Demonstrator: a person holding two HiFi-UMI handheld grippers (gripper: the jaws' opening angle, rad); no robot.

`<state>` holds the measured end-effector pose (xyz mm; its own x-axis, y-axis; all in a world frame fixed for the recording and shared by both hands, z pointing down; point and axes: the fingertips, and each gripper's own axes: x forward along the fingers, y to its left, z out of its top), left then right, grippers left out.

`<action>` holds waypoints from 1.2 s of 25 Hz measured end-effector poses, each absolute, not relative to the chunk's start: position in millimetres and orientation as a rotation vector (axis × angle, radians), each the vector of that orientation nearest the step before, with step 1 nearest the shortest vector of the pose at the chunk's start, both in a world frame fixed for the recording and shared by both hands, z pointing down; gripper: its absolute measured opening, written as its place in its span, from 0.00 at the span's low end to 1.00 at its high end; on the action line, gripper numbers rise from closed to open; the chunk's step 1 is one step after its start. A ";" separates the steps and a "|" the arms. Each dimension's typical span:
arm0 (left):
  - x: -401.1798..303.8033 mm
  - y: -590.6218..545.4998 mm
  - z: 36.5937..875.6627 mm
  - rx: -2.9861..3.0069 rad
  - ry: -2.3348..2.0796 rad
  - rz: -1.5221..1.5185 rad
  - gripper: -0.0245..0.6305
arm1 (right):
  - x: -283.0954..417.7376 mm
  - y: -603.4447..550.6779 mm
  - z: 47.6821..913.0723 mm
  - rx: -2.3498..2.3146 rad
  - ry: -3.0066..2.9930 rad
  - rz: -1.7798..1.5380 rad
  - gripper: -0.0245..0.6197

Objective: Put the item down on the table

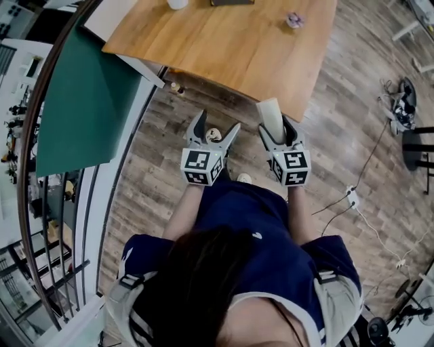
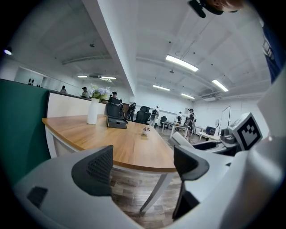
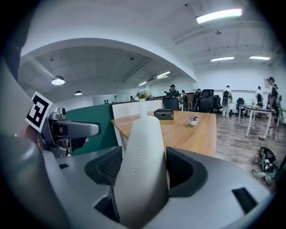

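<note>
While the fingers point(image 3: 185, 172) of the right gripper point(image 1: 277, 132) grasp the pale grey oblong item point(image 3: 140, 161) at the near edge of the wooden counter point(image 1: 224, 41), the carry step looks in hand. Left gripper point(image 2: 140, 167): fingers released, empty. Next, likely: advance over counter, lower to contact, let go.

The table point(image 1: 224, 47) ran off the head view's top edge, which also cut a white vessel point(image 1: 178, 3) and a dark box point(image 1: 232, 2) down to slivers. A small thing point(image 1: 294, 19) on the wood was too small to tell. The pale item point(image 3: 142, 138) lost its lower end between the right gripper point(image 3: 144, 166)'s pads. Distant people point(image 3: 228, 96) stayed tiny and indistinct.
</note>
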<state>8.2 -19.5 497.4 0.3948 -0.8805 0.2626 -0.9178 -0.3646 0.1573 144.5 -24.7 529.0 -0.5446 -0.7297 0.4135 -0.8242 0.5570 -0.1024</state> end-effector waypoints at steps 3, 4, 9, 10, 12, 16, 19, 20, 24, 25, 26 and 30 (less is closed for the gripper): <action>-7.8 -50.8 498.5 2.391 -1.560 0.189 0.67 | 128.5 -54.1 525.2 1.293 -2.470 0.402 0.53; -14.3 -63.0 499.2 2.393 -1.554 0.189 0.67 | 121.5 -65.2 524.5 1.297 -2.468 0.400 0.53; -43.2 -124.6 501.1 2.414 -1.492 0.199 0.67 | 84.5 -117.5 517.6 1.305 -2.441 0.383 0.53; -49.1 -136.7 499.3 2.427 -1.479 0.207 0.67 | 76.3 -128.8 514.1 1.314 -2.439 0.379 0.53; -59.9 -157.3 495.6 2.458 -1.456 0.226 0.67 | 61.0 -147.2 508.9 1.330 -2.436 0.373 0.53; -72.3 -195.7 493.0 2.505 -1.407 0.234 0.67 | 44.8 -177.8 510.2 1.370 -2.405 0.379 0.53; -80.7 -215.8 491.3 2.534 -1.369 0.233 0.67 | 33.6 -194.7 509.0 1.395 -2.394 0.369 0.53; -83.4 -220.9 491.1 2.542 -1.353 0.237 0.67 | 29.7 -199.5 508.9 1.399 -2.389 0.363 0.53; -91.4 -237.4 488.2 2.575 -1.307 0.240 0.67 | 19.7 -214.5 509.2 1.413 -2.362 0.354 0.53; -91.9 -240.2 487.7 2.580 -1.300 0.240 0.67 | 19.3 -217.0 509.4 1.420 -2.355 0.361 0.53; -91.9 -242.1 487.6 2.583 -1.294 0.241 0.67 | 19.4 -219.2 509.4 1.425 -2.348 0.368 0.53; -87.7 -248.8 489.4 2.585 -1.259 0.253 0.67 | 24.9 -234.6 503.8 1.421 -2.323 0.357 0.53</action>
